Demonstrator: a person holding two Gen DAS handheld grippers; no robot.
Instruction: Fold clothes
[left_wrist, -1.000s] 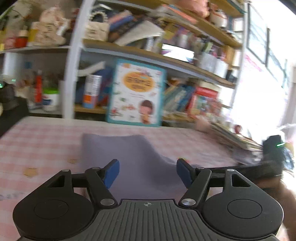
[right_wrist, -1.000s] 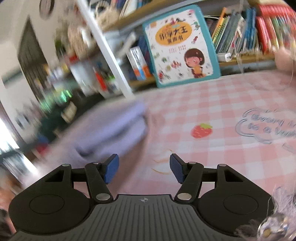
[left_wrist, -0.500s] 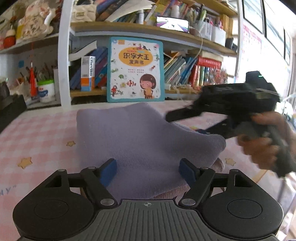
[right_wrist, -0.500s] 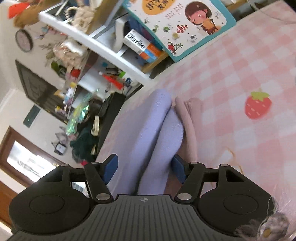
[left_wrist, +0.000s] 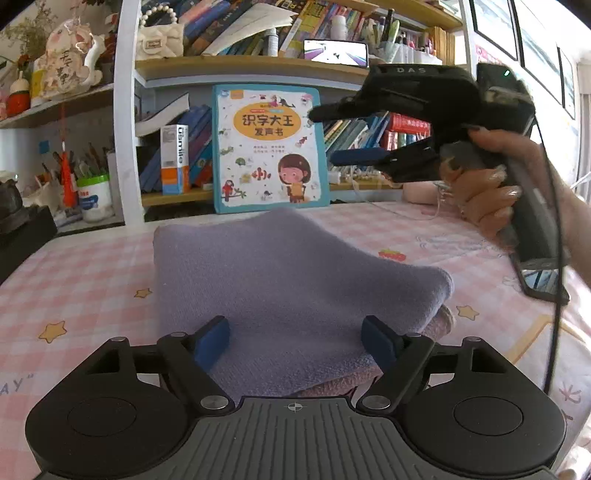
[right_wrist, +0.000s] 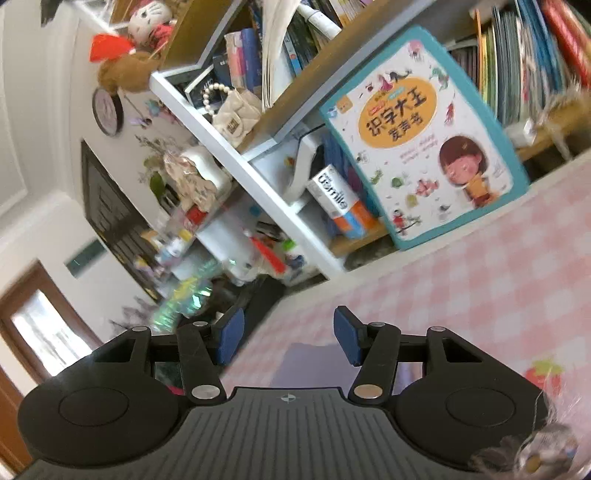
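Lies folded into a thick pad, the lilac knit garment (left_wrist: 288, 280), on the pink checked tablecloth (left_wrist: 81, 266), near the middle of the table, just in front of the left gripper (left_wrist: 295, 341); under its right near edge peeks a pink layer (left_wrist: 441, 321) (whether a lining or a second piece, cannot tell). Looks soft, light and limp, probably with a little friction from the fuzzy knit, so not slippery and not fragile, but ready to sag and unfold if lifted by one point only. Better to take hold at a doubled edge or a corner, pinching all layers together, for example the rounded right corner or the near edge between the blue pads. Seems to run with its long axis from near to far, slightly turned, the rounded fold facing right and the straight side facing left; hard to be sure through the fisheye. Stands wide open over the near edge, the left gripper, holding nothing. Held in a hand (left_wrist: 484, 192) up in the air at the right, above the table and pointing left toward the picture book (left_wrist: 269, 147), the right gripper (right_wrist: 288, 341), also open and empty. Fits equally a finished fold or a pause between folds.
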